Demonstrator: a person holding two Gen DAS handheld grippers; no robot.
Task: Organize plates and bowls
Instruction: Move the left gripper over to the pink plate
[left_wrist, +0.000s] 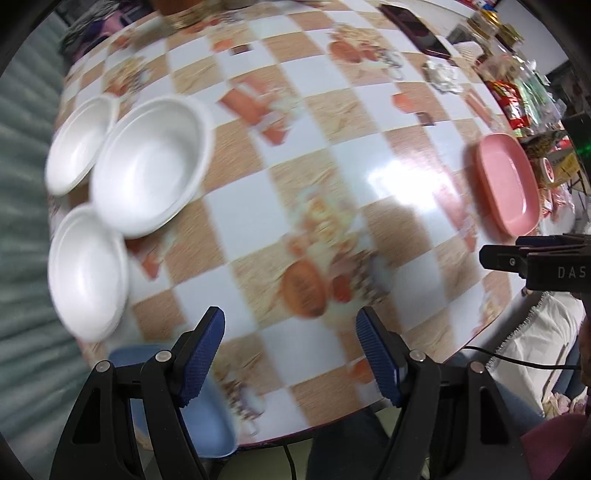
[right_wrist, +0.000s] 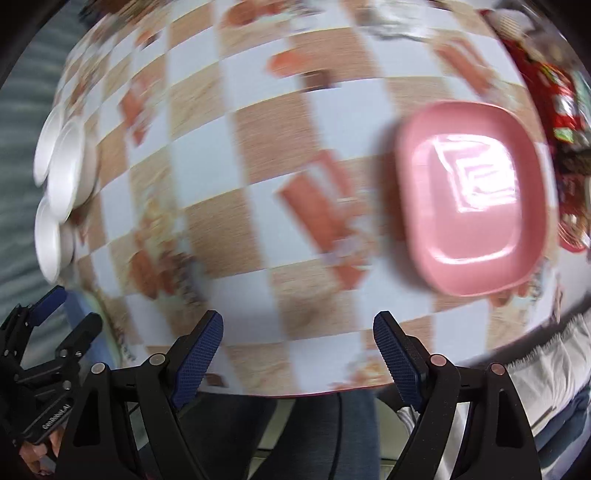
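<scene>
Three white bowls (left_wrist: 147, 162) sit clustered at the table's left edge, one larger bowl resting partly over two smaller ones (left_wrist: 88, 269). Under my left gripper (left_wrist: 291, 332), near the front-left corner, lies a blue plate (left_wrist: 207, 417). That gripper is open with nothing between its blue pads (left_wrist: 201, 354). Far right stands a pink square plate (left_wrist: 508, 181), also the pink plate (right_wrist: 471, 195) in the right wrist view. My right gripper (right_wrist: 297, 336) is open and empty above the front edge, left of the pink plate. The white bowls (right_wrist: 70, 170) show at far left.
The table (left_wrist: 295, 206) wears a checked cloth printed with food pictures. Snack packets and jars (left_wrist: 513, 99) crowd the back right, a dark flat object (left_wrist: 413, 29) lies at the back. A person's legs and a cable show below the front edge. The other gripper (right_wrist: 48, 362) appears lower left.
</scene>
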